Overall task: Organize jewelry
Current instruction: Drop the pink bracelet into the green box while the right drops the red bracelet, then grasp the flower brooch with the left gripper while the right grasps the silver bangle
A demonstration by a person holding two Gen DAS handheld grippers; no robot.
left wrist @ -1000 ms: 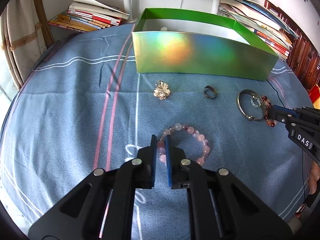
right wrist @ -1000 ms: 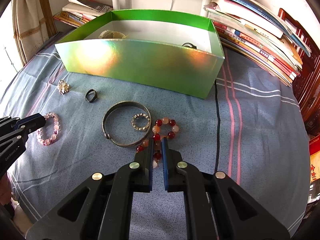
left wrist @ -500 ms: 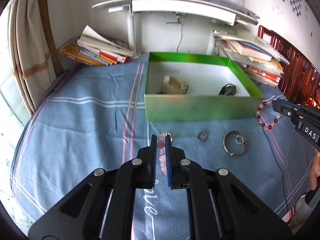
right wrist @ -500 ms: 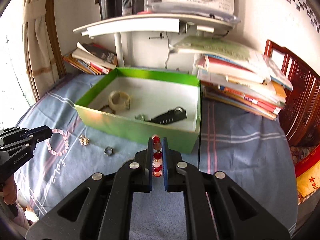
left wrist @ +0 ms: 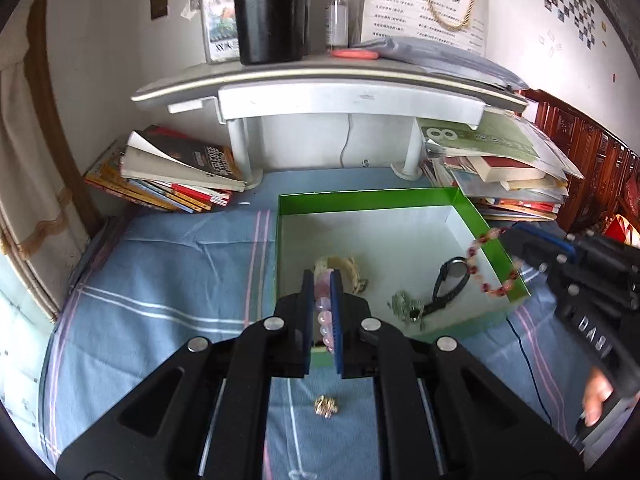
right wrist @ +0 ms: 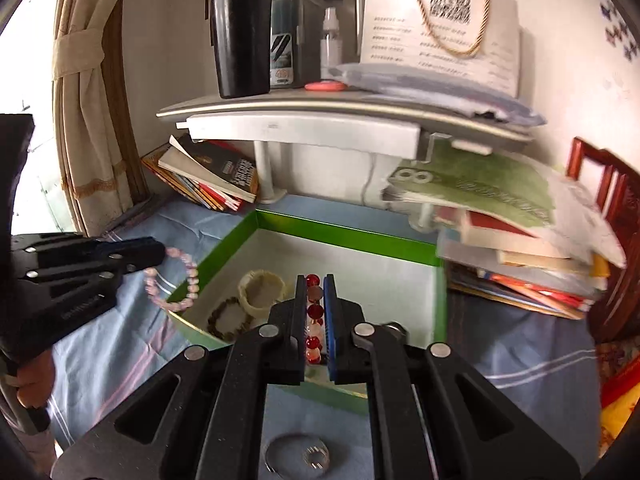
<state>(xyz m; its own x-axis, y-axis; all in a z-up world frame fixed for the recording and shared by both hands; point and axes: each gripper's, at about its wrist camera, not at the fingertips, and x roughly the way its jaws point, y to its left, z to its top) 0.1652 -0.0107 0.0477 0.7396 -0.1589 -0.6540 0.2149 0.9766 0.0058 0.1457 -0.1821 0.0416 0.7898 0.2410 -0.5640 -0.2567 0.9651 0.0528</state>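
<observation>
Left tool [left wrist: 322, 312] at lower centre of the left wrist frame, clenched on the pink bead bracelet [left wrist: 325, 316], beads showing between the blue pads, held above the near wall of the green box [left wrist: 472, 210]. Same bracelet seen as a hanging loop at centre left of the right wrist frame, just at the box's left wall. Right tool [right wrist: 314, 320] at lower centre of its own frame, clamped on the red bead bracelet [right wrist: 314, 312], raised over the box's near edge; in the left wrist frame that bracelet dangling at centre right over the box's right wall.

Inside the box: a cream bangle [right wrist: 262, 290], a dark bead bracelet [right wrist: 228, 318] just beside it, a black watch [left wrist: 450, 282] and a small silvery piece [left wrist: 406, 304] near the watch strap.

On the blue cloth of the worktop [left wrist: 160, 280], in front of the box: a gold flower brooch [left wrist: 327, 406] at bottom centre of the left wrist frame; a metal bangle [right wrist: 296, 456] with a small sparkly ring [right wrist: 316, 456] inside its loop at the bottom of the right wrist frame.

Book stacks [left wrist: 172, 176] against the wall at upper left of the box, a grey shelf [left wrist: 320, 80] above.
</observation>
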